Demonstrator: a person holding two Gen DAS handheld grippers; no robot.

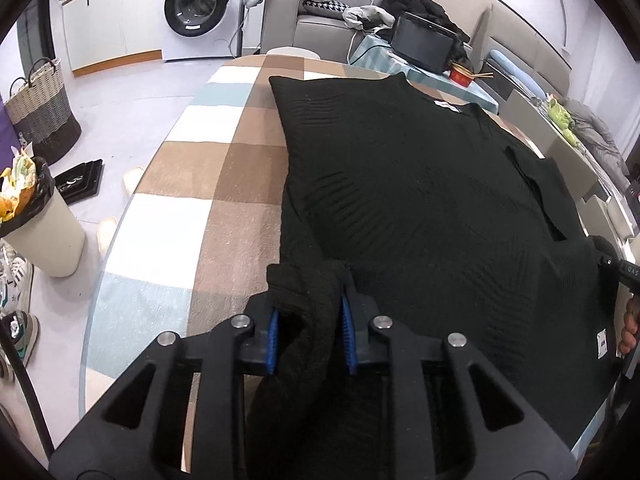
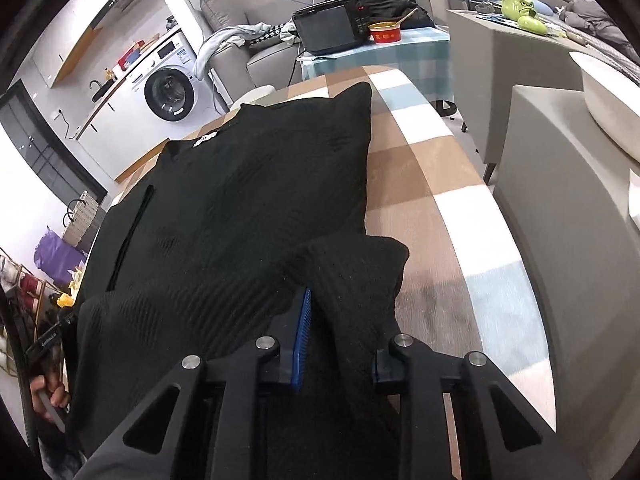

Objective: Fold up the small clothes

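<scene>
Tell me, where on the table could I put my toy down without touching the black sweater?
The black sweater covers the middle of the checked table. Bare strips run along both sides: one between the sweater and the table edge facing the washing machine, another on the side by the grey cabinet. The near end is crowded: left gripper and right gripper both have fabric between them.

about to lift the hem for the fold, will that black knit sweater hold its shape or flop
The black knit sweater will likely flop: the fabric between the left gripper pads already bunches and droops. Its thick ribbed knit suggests some weight, so the middle may sag. It should drag rather than slide on the checked tablecloth.
</scene>
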